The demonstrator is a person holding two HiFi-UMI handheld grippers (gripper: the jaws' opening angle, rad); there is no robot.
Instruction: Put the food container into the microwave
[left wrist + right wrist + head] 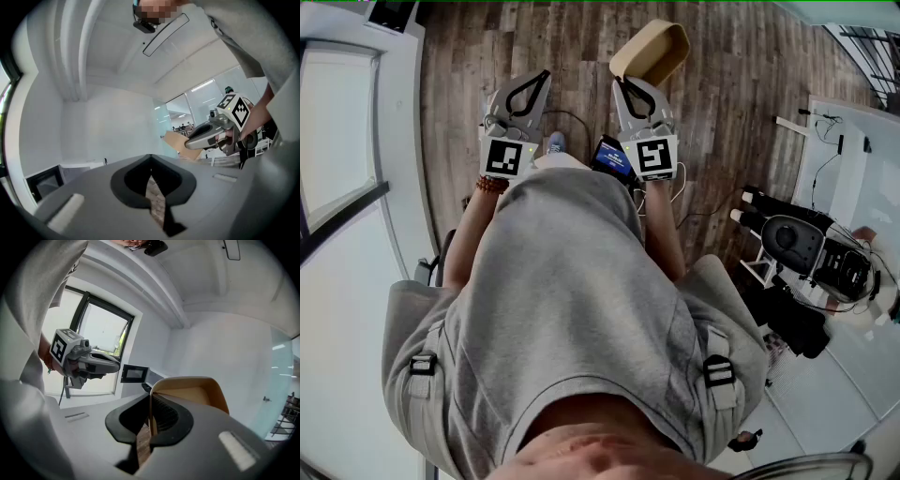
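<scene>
Food container [656, 47], rim clamped by right hand-held gripper [627, 86], over wood floor [741, 112].

The left gripper [150, 160] has its jaws together at the tips (wood floor [155, 198] shows through the slit behind). Off right, the right gripper [191, 141] grips a tan food container [174, 140].

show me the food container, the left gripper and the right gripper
food container [654, 49], head view, middle of its tan body
left gripper [542, 81], head view, tips of its shut jaws
right gripper [624, 86], head view, jaw tips clamped on the food container's rim
</scene>
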